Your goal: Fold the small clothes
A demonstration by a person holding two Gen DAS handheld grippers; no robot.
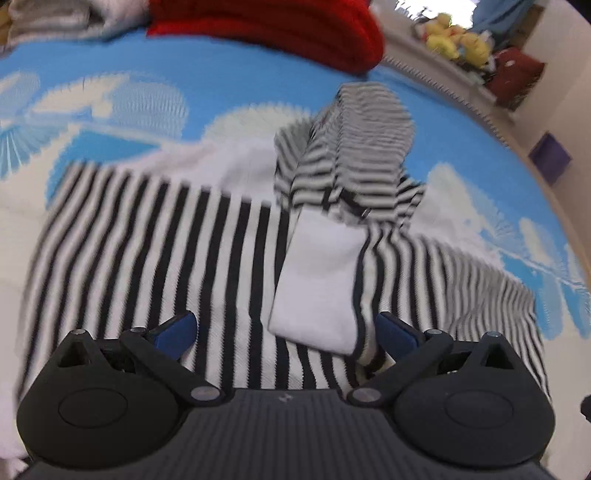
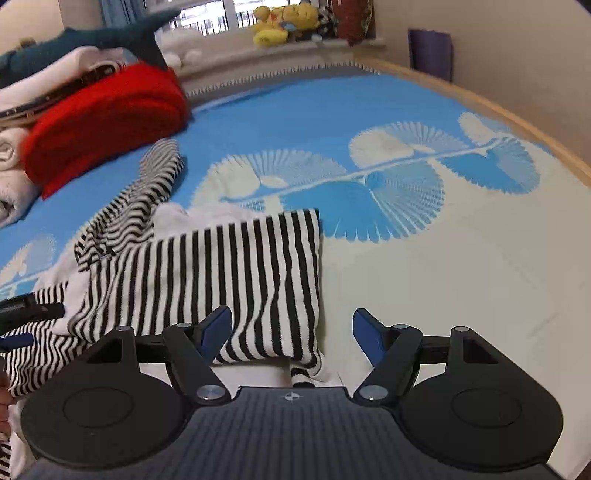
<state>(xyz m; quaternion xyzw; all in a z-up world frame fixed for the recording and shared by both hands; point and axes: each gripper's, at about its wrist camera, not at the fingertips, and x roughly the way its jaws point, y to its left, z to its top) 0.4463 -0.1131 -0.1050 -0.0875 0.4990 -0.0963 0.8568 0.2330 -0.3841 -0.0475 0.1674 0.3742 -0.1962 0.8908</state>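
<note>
A black-and-white striped garment (image 1: 147,258) lies spread on the blue-and-white bedspread (image 1: 147,55). A sleeve with a white cuff (image 1: 317,288) is folded across it; finer-striped fabric (image 1: 354,147) bunches beyond. My left gripper (image 1: 286,328) is open just above the garment, the cuff between its blue fingers. In the right wrist view the garment (image 2: 236,280) lies folded. My right gripper (image 2: 291,332) is open over its near right corner, the left finger (image 2: 214,328) above the stripes. The left gripper's tip (image 2: 26,306) shows at the left edge.
A folded red garment (image 2: 107,118) and white laundry (image 2: 11,155) are piled at the bed's far left. Yellow plush toys (image 2: 284,22) sit on the window sill. A purple box (image 2: 430,51) stands by the wall. The bed's wooden edge (image 2: 517,122) runs at the right.
</note>
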